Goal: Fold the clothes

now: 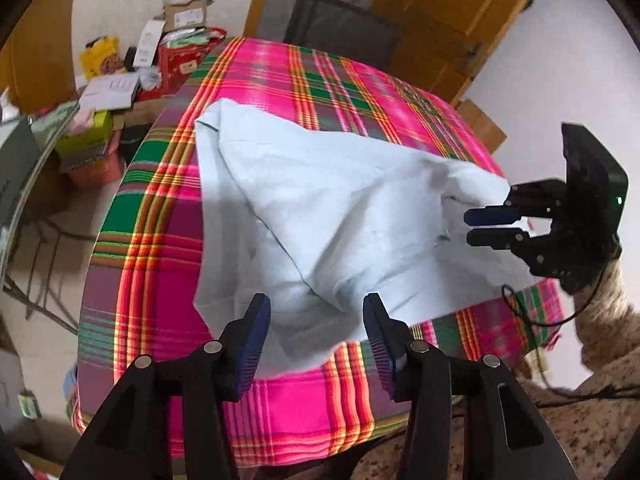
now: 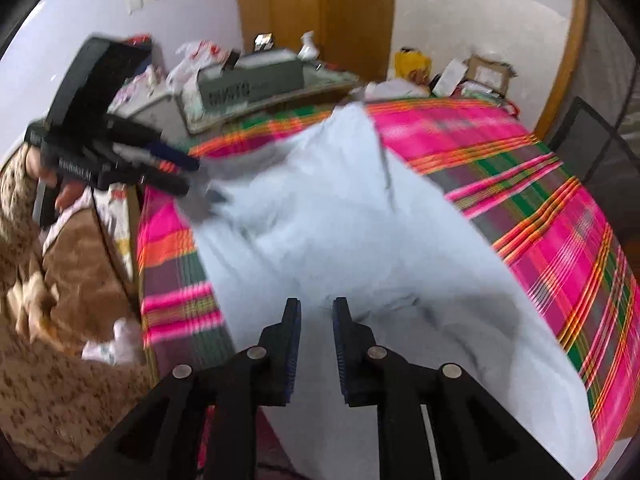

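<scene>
Motion blur is smearing the right wrist view, so the lettering on the grey box [image 2: 248, 80] beyond the table is staying unreadable. The pale blue garment [image 2: 360, 240] is running off that view's bottom edge, hiding its near hem. In the left wrist view the right gripper [image 1: 468, 226] is covering the cloth's far corner, and the dark chair [image 1: 340, 28] is showing only its back
</scene>
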{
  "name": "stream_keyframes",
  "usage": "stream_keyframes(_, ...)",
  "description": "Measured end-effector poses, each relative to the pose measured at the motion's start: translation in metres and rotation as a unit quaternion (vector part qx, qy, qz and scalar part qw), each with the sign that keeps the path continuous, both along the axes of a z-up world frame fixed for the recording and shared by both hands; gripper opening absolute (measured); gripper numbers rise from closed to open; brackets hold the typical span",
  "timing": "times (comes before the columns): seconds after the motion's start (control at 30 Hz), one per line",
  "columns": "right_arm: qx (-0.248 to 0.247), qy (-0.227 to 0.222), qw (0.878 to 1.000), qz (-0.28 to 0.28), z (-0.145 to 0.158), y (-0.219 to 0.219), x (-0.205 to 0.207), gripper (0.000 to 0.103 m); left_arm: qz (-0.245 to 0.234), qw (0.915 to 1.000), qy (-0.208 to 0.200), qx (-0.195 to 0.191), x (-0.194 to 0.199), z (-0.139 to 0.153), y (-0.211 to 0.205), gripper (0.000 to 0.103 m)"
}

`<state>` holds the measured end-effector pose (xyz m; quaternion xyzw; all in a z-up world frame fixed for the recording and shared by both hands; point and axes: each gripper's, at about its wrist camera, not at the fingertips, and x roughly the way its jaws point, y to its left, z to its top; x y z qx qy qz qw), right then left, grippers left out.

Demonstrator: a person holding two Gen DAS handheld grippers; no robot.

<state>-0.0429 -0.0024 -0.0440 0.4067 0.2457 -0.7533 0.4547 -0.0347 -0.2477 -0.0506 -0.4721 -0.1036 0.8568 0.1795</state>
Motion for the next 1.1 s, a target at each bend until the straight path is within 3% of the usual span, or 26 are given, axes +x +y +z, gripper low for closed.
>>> stream_keyframes(0.1, -0.018, 0.015, 1.000, -0.010, 0.004, -0.015, -0.003, 0.018, 0.028, 0.9988, 0.002, 0.039, -0.019, 0.003, -0.014, 0.050)
stream_keyframes(0.2, -0.039, 0.002, 0.999, -0.016, 0.000, -0.037, -0.011, 0.019, 0.058, 0.9952, -0.018, 0.077, -0.049, 0.002, -0.024, 0.055)
stream_keyframes(0.37, -0.053, -0.011, 0.998, -0.018, -0.008, -0.062, -0.016, 0.021, 0.076, 0.9923, -0.037, 0.090, -0.097, 0.000, -0.027, 0.055)
stream_keyframes(0.47, -0.077, -0.014, 0.997, 0.006, -0.010, -0.072, -0.007, 0.033, 0.088, 0.9905, -0.049, 0.094, -0.126, -0.003, -0.032, 0.055)
stream_keyframes(0.6, -0.096, -0.002, 0.995, 0.028, -0.015, -0.083, 0.009, 0.036, 0.124, 0.9835, -0.077, 0.107, -0.155, -0.015, -0.044, 0.055)
stream_keyframes(0.67, -0.106, -0.017, 0.994, 0.031, -0.019, -0.091, 0.012, 0.044, 0.137, 0.9786, -0.095, 0.121, -0.165, -0.023, -0.048, 0.055)
stream_keyframes(0.9, -0.074, -0.003, 0.997, 0.022, -0.038, -0.114, 0.019, 0.045, 0.150, 0.9708, -0.094, 0.162, -0.174, -0.033, -0.053, 0.052)
stream_keyframes(0.97, -0.070, 0.000, 0.997, 0.019, -0.040, -0.115, 0.020, 0.044, 0.147, 0.9687, -0.100, 0.174, -0.178, -0.037, -0.054, 0.043)
stream_keyframes(1.0, -0.068, 0.003, 0.998, 0.016, -0.041, -0.115, 0.020, 0.042, 0.146, 0.9674, -0.103, 0.179, -0.180, -0.040, -0.055, 0.030)
stream_keyframes(1.1, -0.063, 0.008, 0.998, 0.007, -0.042, -0.114, 0.020, 0.019, 0.144, 0.9637, -0.116, 0.193, -0.187, -0.049, -0.053, 0.010)
